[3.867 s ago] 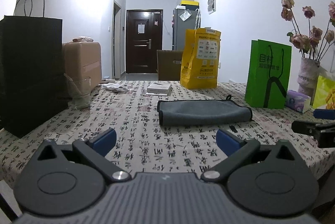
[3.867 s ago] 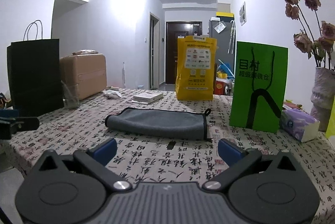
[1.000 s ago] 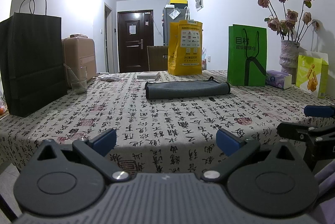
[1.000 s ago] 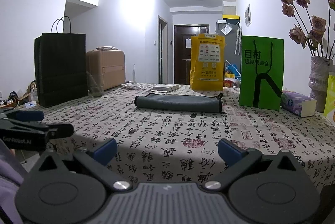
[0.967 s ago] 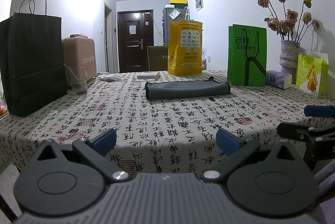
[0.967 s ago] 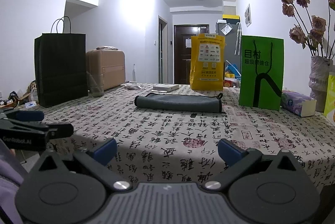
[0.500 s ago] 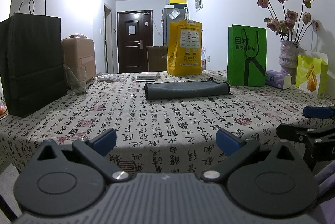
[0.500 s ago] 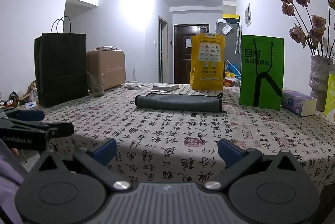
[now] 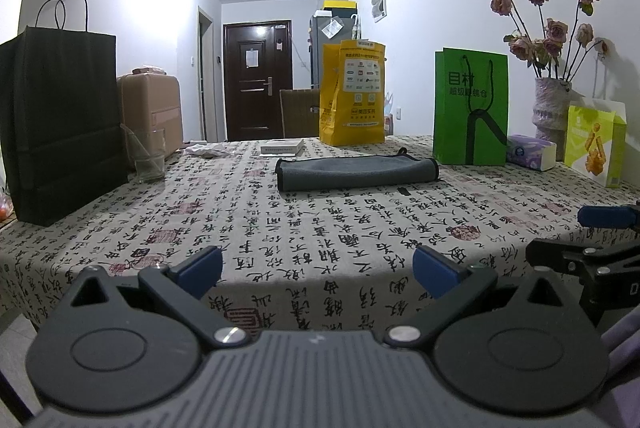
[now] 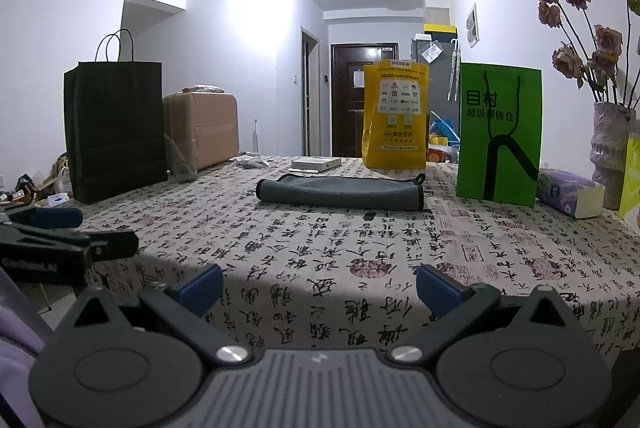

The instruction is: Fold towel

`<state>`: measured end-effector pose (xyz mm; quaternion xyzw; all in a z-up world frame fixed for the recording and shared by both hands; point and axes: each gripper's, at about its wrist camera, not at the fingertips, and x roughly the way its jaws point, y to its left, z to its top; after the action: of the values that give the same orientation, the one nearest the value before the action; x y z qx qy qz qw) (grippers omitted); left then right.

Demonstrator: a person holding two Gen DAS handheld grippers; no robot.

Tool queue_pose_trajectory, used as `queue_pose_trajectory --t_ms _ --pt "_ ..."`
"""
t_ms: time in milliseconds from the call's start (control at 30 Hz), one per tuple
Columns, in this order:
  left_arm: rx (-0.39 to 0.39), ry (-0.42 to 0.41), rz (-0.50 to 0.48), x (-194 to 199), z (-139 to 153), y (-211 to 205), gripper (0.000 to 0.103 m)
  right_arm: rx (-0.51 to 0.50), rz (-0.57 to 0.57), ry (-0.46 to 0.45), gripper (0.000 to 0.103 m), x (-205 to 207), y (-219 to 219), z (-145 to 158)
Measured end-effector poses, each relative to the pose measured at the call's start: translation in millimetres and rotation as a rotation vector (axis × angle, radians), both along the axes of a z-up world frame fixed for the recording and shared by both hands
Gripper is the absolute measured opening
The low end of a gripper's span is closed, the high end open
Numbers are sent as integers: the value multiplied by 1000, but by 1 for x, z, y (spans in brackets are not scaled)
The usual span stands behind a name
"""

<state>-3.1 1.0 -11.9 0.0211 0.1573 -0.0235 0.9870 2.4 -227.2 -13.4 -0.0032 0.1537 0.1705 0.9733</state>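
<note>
the grey towel (image 9: 357,172) lies out on the middle of the table (image 9: 304,228), already doubled into a long low strip with its rounded fold toward the near side and a small loop poking up at its far right corner (image 10: 420,178); from this low angle i cannot tell how many layers it holds. behind it stand a yellow bag (image 9: 354,93) and a flat white box (image 9: 281,148), and just beside its right end is a green bag (image 9: 471,106), with a tissue box (image 9: 531,151) and a vase of dried roses (image 9: 551,108) further right. a black paper bag (image 9: 60,120) and a glass (image 9: 149,154) sit well apart to the left. both tools hang back at the near table edge, well apart from the cloth: the left gripper (image 9: 318,264) with its 2 blue pads spread wide and nothing between them, the right gripper (image 10: 319,286) likewise spread and empty. to me this looks like the pause after a fold, hands drawn off; if 1 more fold is wanted, the next move calls for reaching forward across the table and pinching the 2 corners of a short end without knocking the green bag.
</note>
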Motion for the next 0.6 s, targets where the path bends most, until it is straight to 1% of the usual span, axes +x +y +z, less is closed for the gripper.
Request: queue_pose_trajectory --t_ms 600 --pt "0 0 0 0 0 0 103 1 -2 8 103 2 0 -2"
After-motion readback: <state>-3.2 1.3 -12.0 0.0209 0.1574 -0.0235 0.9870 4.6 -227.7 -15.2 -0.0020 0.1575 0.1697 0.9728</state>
